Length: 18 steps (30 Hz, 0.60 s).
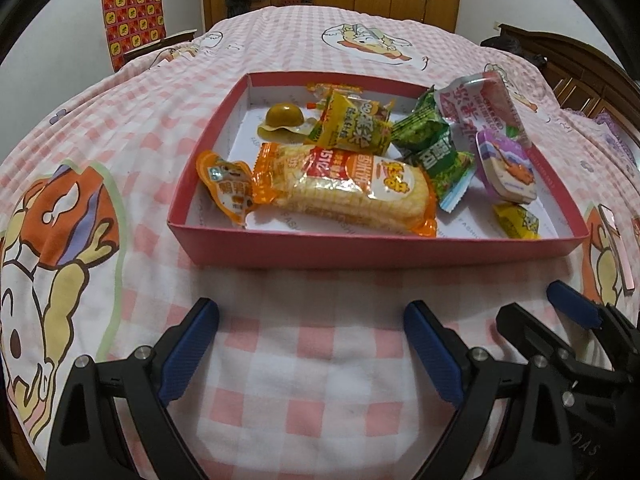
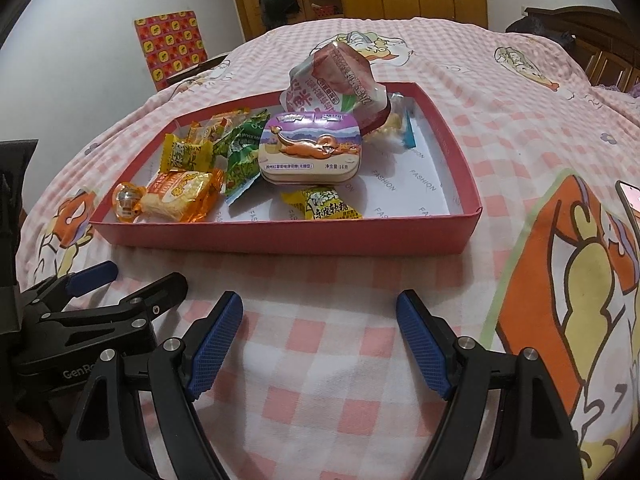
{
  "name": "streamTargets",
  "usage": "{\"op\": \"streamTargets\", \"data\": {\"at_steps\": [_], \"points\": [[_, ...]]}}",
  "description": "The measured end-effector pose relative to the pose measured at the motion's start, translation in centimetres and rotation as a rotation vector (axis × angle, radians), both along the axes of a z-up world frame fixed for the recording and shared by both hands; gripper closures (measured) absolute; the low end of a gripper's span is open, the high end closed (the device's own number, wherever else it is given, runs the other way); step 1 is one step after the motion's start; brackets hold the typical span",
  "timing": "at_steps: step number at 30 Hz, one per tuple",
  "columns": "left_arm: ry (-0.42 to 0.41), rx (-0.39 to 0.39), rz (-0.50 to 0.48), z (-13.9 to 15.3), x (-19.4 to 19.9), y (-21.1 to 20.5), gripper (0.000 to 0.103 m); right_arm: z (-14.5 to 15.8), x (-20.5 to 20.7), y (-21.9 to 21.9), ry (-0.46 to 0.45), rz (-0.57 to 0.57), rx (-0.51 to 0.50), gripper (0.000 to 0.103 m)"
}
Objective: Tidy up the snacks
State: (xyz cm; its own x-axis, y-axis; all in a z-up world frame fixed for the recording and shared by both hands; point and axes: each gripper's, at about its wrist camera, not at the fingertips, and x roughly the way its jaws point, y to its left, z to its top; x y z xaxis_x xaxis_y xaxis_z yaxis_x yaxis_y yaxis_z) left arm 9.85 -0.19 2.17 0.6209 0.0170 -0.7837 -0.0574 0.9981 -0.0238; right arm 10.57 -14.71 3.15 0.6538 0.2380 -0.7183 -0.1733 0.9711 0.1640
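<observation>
We've got every wrapped snack piled in the shallow red cardboard box [image 1: 376,250]; both grippers, left [image 1: 312,328] and right [image 2: 320,320], gape empty, looks nearly finished.

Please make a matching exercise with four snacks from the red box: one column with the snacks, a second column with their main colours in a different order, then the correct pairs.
Snacks:
1. mint tin
2. rice cracker pack
3. pea snack packet
4. small soft candy

Colours:
A. green
B. yellow
C. purple
D. orange with a clear window

Pairs: 1-C, 2-D, 3-A, 4-B
</observation>
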Motion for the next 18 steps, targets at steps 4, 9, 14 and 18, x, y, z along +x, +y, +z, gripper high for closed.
{"op": "streamTargets", "data": {"at_steps": [4,9,14,18], "points": [[-0.005,0.0,0.0,-0.07,-0.04,0.11,0.006,0.0,0.0,0.0,0.0,0.001,0.0,0.022],[-0.008,0.0,0.002,-0.12,0.0,0.18,0.006,-0.02,-0.01,0.0,0.0,0.0,-0.001,0.022],[-0.008,0.0,0.002,-0.15,0.02,0.2,0.006,-0.02,-0.03,-0.01,0.0,0.0,-0.001,0.021],[-0.008,0.0,0.002,-0.14,-0.01,0.18,0.006,-0.03,-0.02,0.02,0.0,0.0,-0.001,0.021]]}}
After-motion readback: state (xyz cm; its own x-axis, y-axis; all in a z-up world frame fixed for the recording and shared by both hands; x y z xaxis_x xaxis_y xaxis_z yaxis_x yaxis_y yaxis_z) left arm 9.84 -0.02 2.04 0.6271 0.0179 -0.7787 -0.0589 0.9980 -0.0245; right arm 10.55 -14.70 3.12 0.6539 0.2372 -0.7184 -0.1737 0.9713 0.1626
